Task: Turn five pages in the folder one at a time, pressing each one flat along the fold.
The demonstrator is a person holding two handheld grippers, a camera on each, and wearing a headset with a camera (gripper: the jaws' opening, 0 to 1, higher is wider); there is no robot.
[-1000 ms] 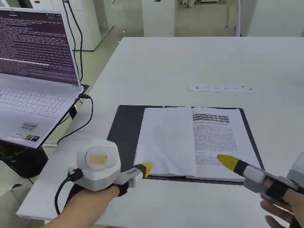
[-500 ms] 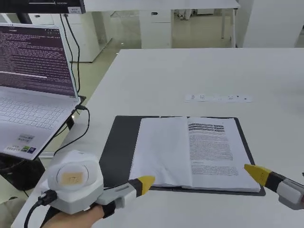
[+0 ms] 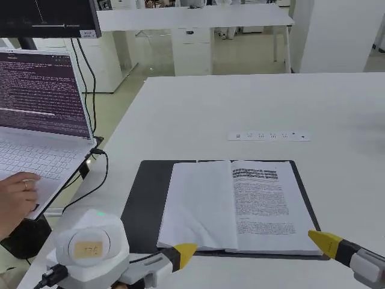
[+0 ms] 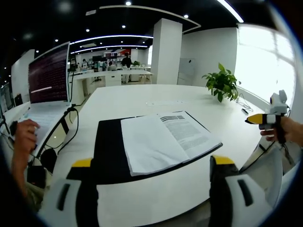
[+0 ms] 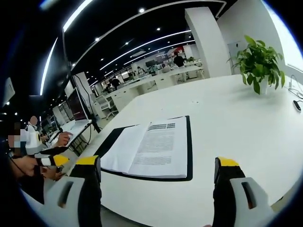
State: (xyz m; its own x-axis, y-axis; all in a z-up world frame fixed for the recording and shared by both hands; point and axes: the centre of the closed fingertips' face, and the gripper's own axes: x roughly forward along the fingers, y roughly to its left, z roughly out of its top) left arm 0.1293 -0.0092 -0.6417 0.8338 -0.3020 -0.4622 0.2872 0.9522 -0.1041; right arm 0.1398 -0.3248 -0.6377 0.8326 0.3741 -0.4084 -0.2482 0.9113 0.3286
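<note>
Open black folder (image 3: 225,208) lies widthwise on the tabletop (image 3: 240,102), spine pointing away, left page blank, right page printed. The left hand-held gripper (image 4: 151,161) and right hand-held gripper (image 5: 157,161) gape wide, empty.

Open tabletop (image 3: 240,102) rings the folder (image 3: 144,205); laptop (image 3: 36,120) stands left.

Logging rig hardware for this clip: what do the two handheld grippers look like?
Both have grey-white jaws with dark slots and yellow tips. The left gripper has a rounded white body with a small green light and a black cable trailing from it. The right gripper shows a dark band behind its yellow tip.
</note>
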